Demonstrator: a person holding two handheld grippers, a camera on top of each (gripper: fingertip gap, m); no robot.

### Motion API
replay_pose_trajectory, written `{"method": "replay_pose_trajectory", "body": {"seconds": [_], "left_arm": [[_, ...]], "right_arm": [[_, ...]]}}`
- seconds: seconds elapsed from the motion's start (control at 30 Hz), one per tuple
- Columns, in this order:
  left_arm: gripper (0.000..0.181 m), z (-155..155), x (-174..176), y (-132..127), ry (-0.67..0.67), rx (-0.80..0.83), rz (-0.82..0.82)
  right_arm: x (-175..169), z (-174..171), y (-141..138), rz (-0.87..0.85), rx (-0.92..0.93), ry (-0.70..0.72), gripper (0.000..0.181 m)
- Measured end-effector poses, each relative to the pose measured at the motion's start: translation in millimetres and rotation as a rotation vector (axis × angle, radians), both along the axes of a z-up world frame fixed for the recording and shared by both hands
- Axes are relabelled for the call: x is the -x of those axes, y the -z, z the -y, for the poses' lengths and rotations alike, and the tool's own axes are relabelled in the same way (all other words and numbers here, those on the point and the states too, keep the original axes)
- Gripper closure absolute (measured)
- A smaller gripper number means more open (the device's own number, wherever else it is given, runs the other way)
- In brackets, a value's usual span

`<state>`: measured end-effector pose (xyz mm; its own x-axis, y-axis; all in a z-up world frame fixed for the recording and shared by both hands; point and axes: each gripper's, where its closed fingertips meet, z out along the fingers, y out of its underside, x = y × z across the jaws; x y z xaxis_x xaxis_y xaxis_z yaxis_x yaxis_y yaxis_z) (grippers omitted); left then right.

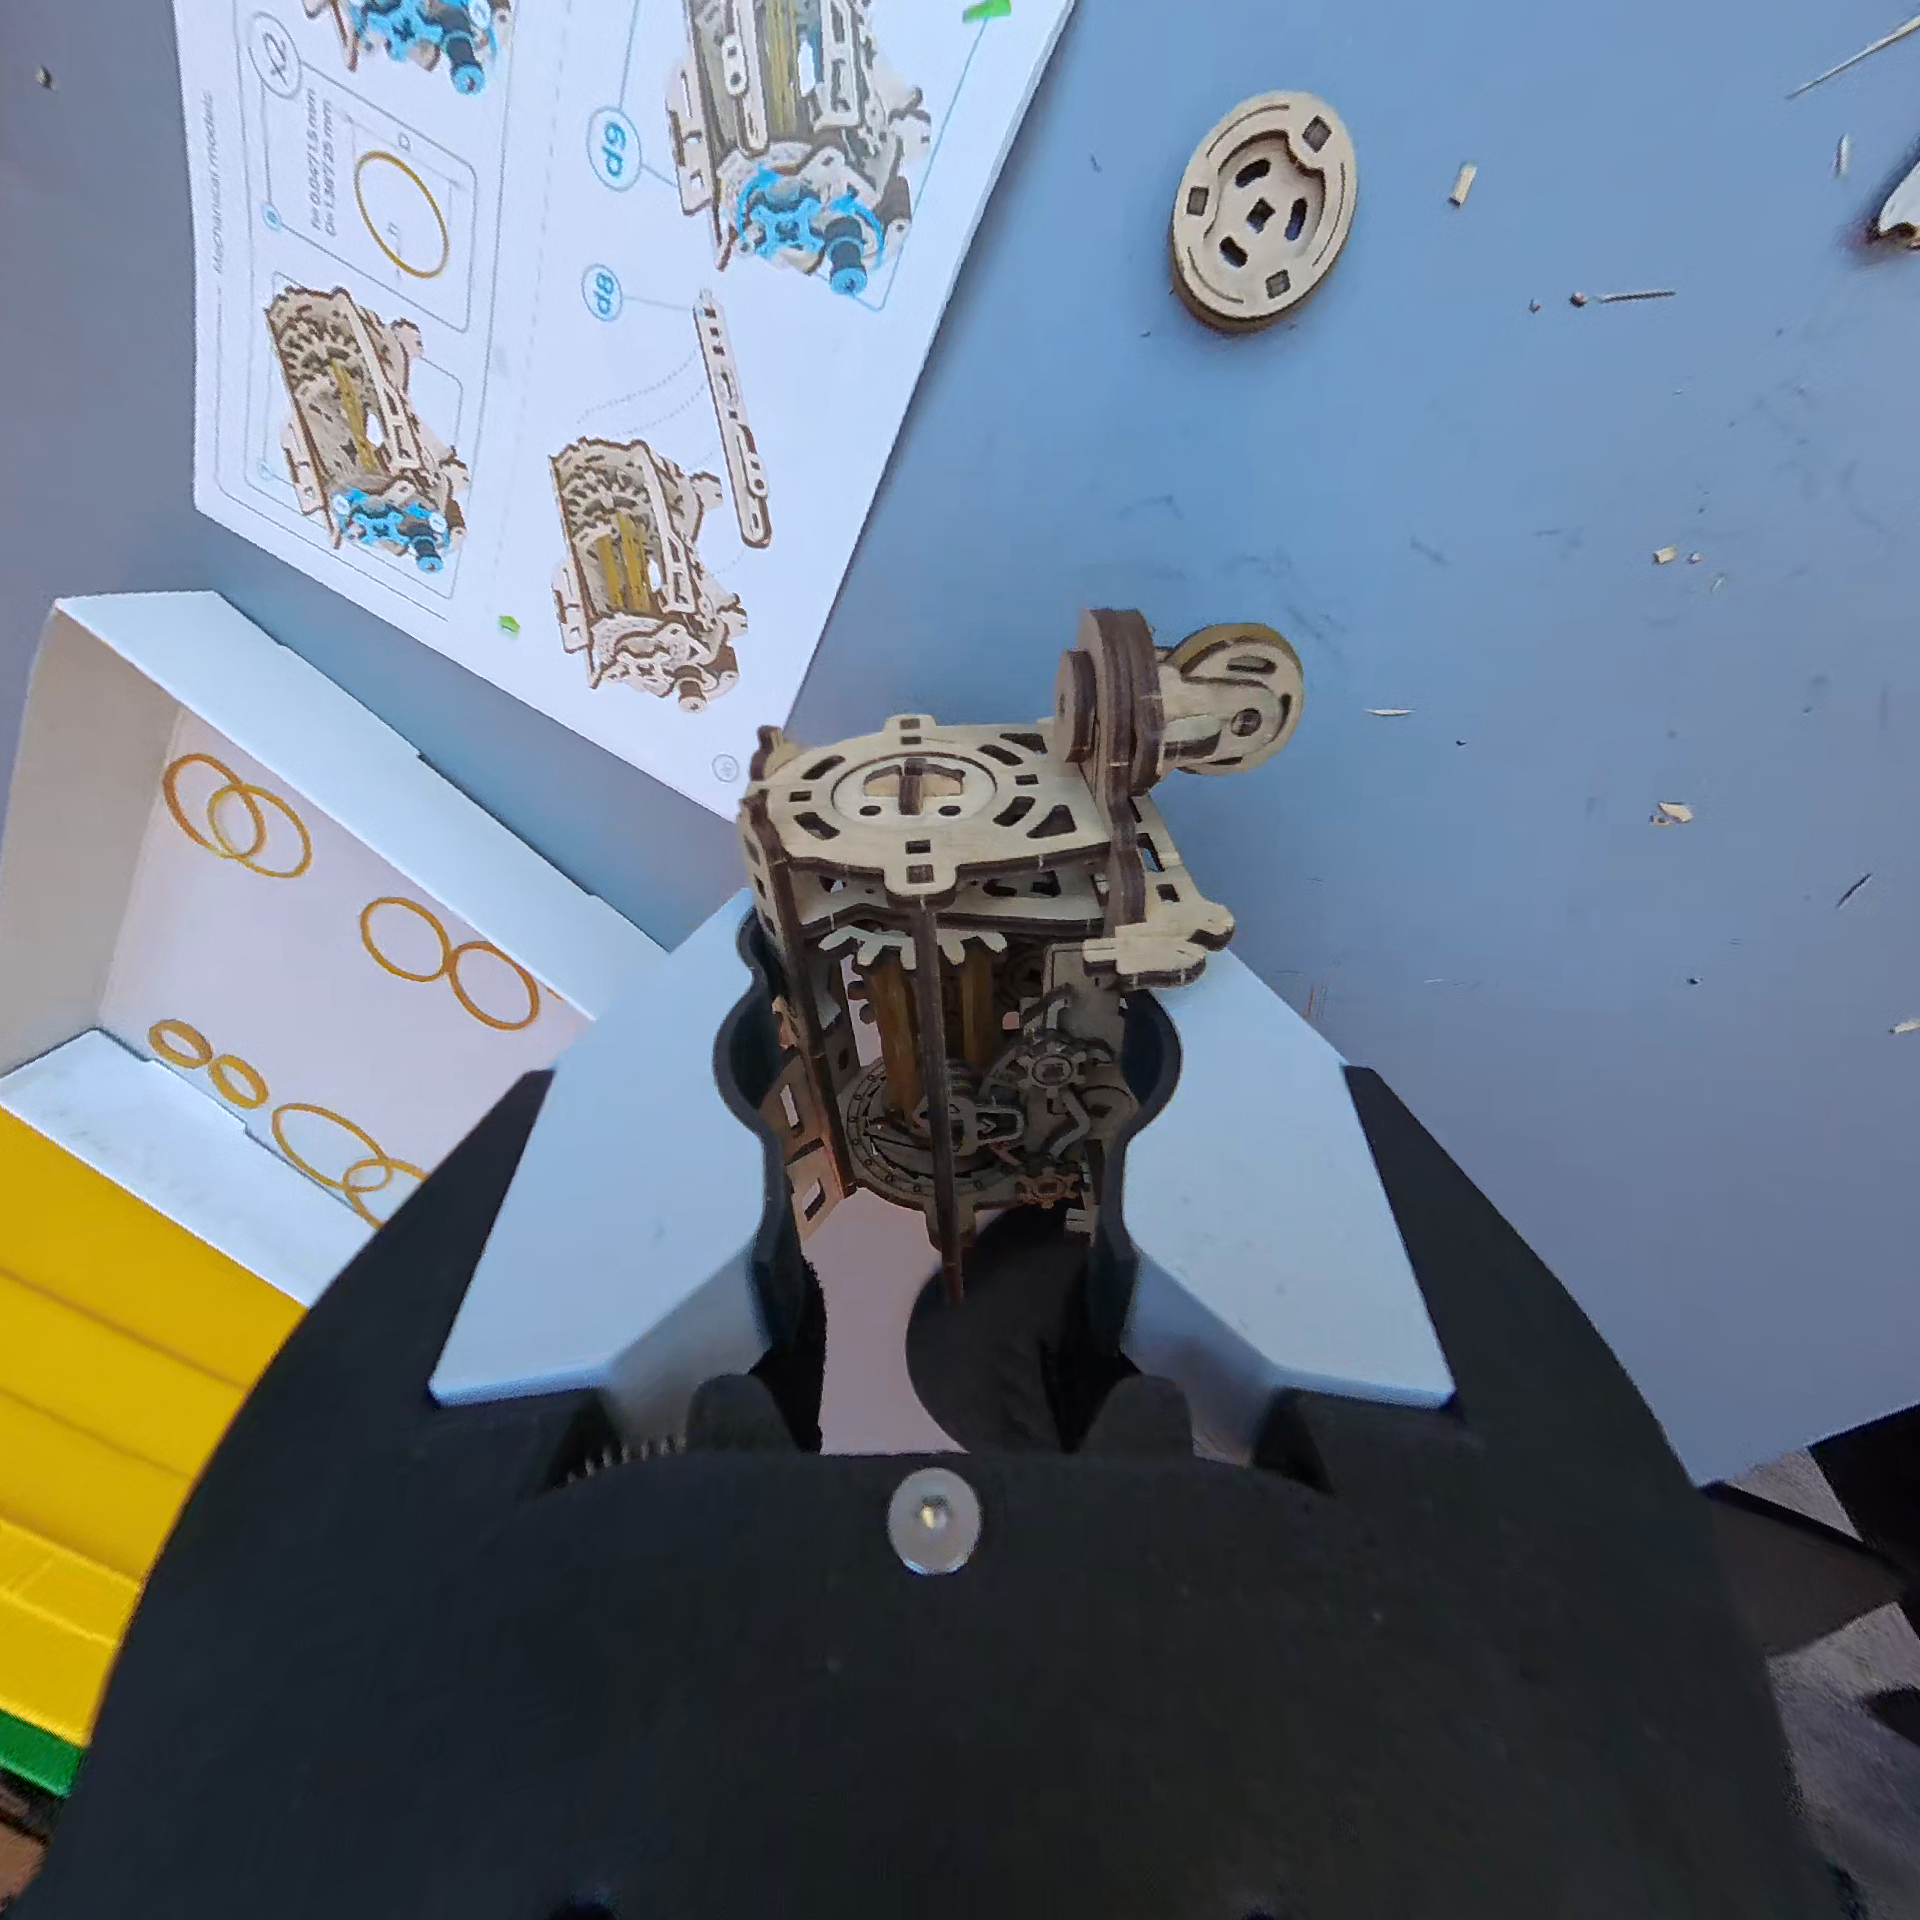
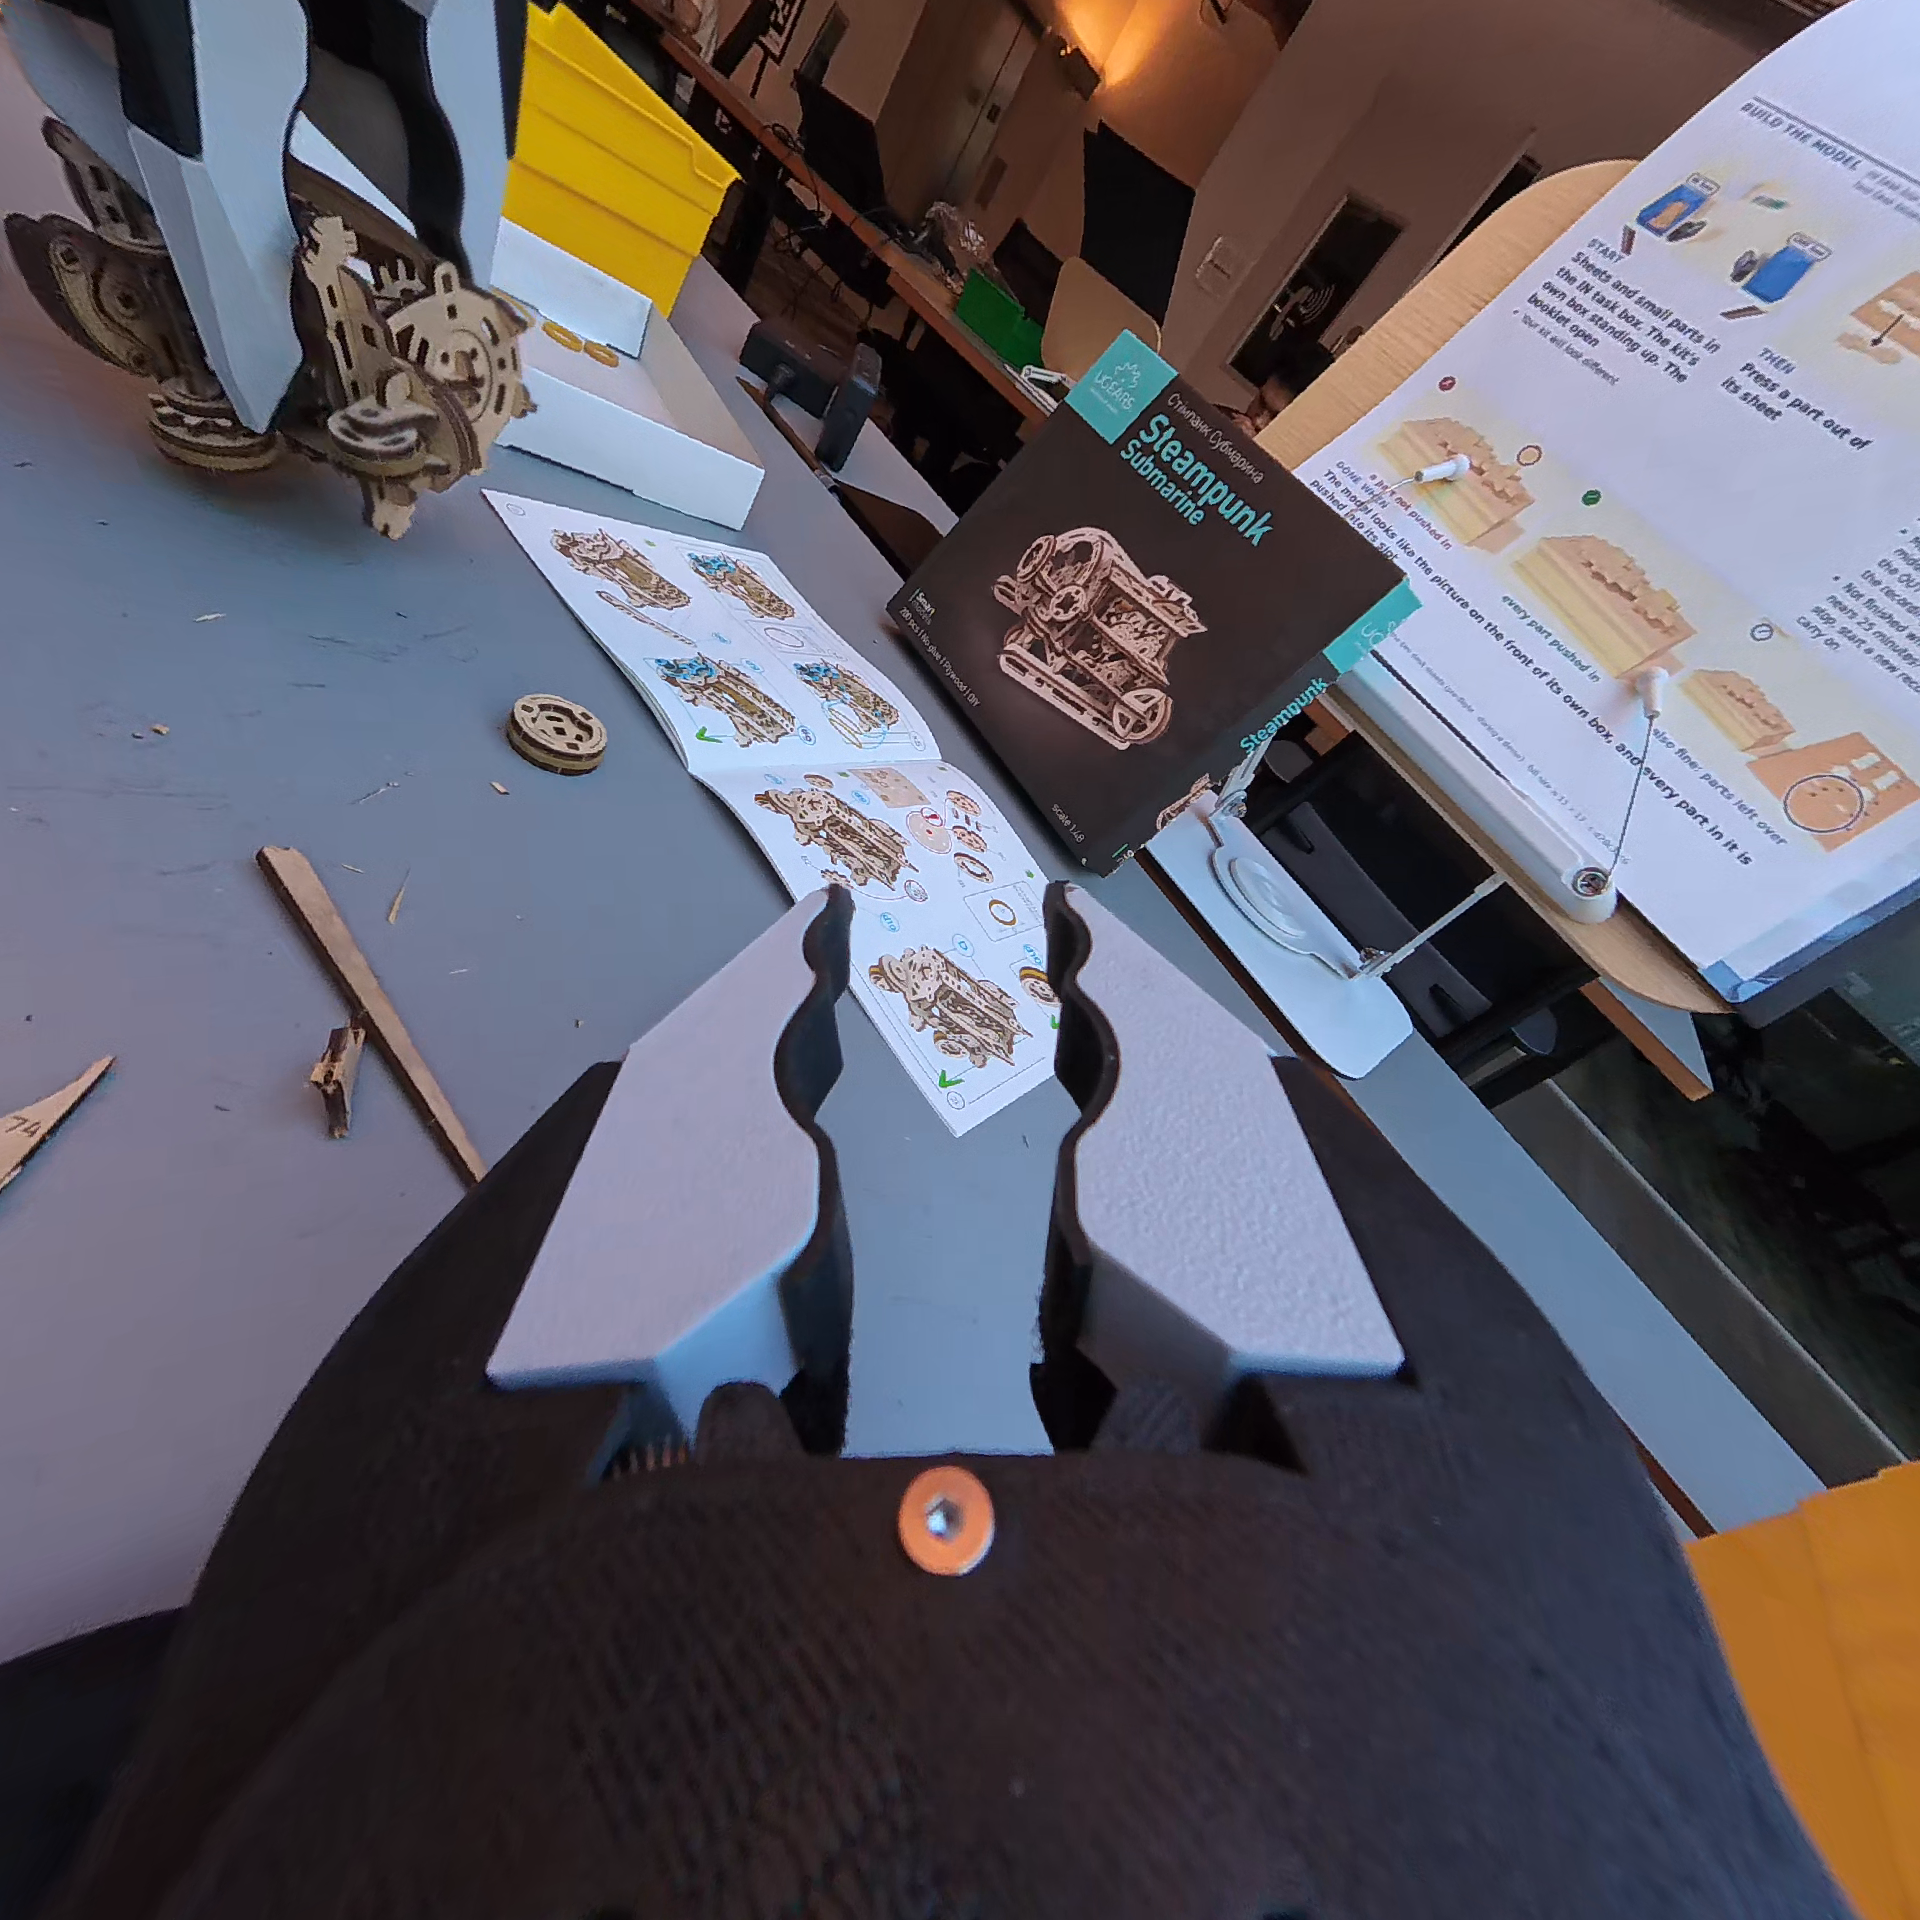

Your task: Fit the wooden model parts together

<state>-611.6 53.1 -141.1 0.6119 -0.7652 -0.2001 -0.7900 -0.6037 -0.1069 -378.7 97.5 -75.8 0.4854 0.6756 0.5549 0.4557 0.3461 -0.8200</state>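
My left gripper [image 1: 951, 997] is shut on the wooden model [image 1: 966, 914], a part-built cage of laser-cut plates and gears with a small wheel [image 1: 1242, 701] at its far end. It holds the model over the grey table. In the right wrist view the left gripper [image 2: 343, 343] and the model [image 2: 416, 395] show at the top left, the model touching the table. A round wooden disc [image 1: 1262, 208] lies loose on the table; it also shows in the right wrist view [image 2: 557, 734]. My right gripper [image 2: 945, 914] is open and empty, low over the instruction booklet [image 2: 790, 790].
A white box [image 1: 312, 935] of yellow rubber rings and yellow bins [image 1: 94, 1351] sit at the left. The kit box [image 2: 1132, 623] stands behind the booklet. An instruction sheet on a stand [image 2: 1662, 520] is at the right. Wood strips [image 2: 364, 997] and splinters litter the table. One gripper's finger ends stand about 25 cm off the other's. It is some 10 cm from my left tips to the round wooden disc [image 1: 1262, 208]. It turns up in the right wrist view [image 2: 561, 714] as well.
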Motion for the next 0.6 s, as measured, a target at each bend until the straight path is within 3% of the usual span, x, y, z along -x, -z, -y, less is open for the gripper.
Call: {"method": "replay_pose_trajectory", "body": {"seconds": [0.4,0.6], "left_arm": [[0.112,10,-2,5,-0.003,0.07,-0.065],[0.101,9,-9,-10,-0.003,0.03,-0.022]], "right_arm": [[2,1,3,0.02,-0.003,-0.008,0.144],[3,2,4,0.027,-0.004,-0.01,0.143]]}}
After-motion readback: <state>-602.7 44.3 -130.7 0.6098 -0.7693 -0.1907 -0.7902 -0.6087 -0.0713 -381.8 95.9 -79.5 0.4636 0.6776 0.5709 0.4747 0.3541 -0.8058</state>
